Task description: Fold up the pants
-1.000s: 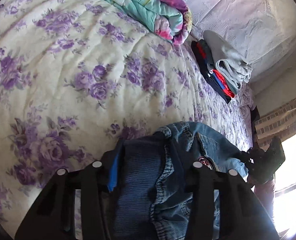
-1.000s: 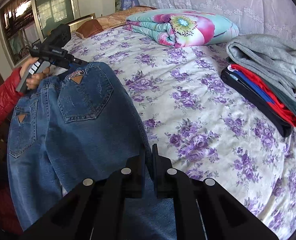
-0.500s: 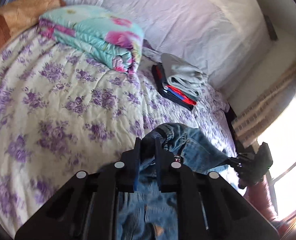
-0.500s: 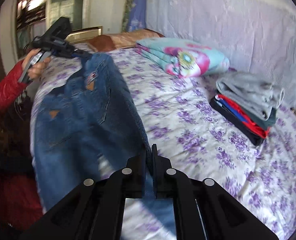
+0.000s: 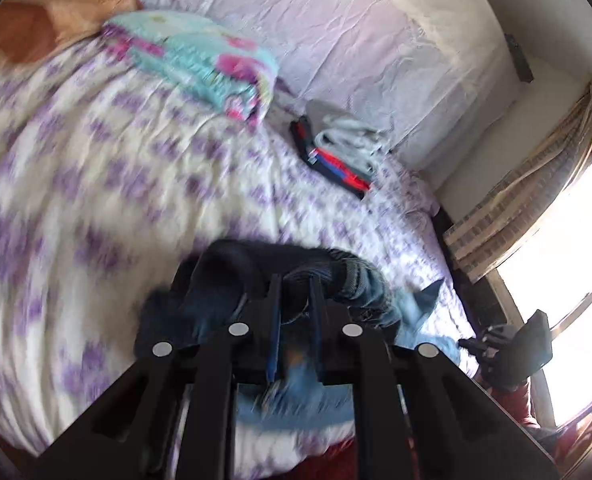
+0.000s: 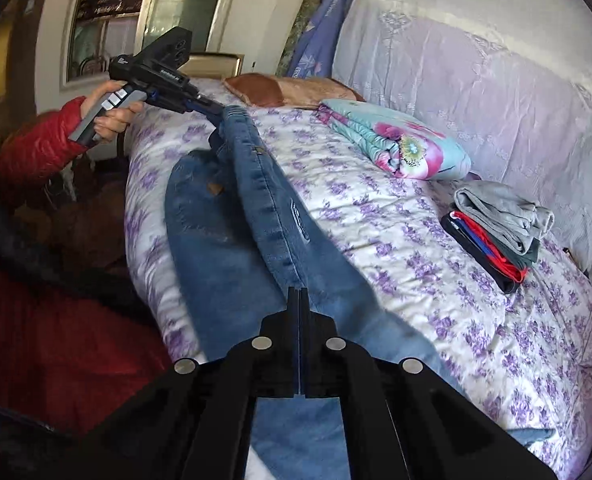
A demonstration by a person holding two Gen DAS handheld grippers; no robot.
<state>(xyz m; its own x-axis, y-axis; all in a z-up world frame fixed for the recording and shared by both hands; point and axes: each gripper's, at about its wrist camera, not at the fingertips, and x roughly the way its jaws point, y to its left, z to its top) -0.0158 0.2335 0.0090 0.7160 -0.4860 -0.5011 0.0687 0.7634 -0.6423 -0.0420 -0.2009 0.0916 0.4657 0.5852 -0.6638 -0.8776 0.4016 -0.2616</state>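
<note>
Nearest me, my right hand-held gripper point(image 6: 298, 300) is clamped on the waistband of the blue denim jeans point(image 6: 232, 248), stretched taut above the purple-flowered bedspread point(image 6: 436, 280) for folding. Farther left, my left hand-held gripper point(image 6: 216, 114) pinches the waistband's other end; its own view is blurred, so probably closed. The legs drop out of sight below.

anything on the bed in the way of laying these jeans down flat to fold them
Nothing visible is. Both grippers, left and right, already grip the jeans. The folded clothes stack and rolled quilt sit farther across the bedspread.
</note>
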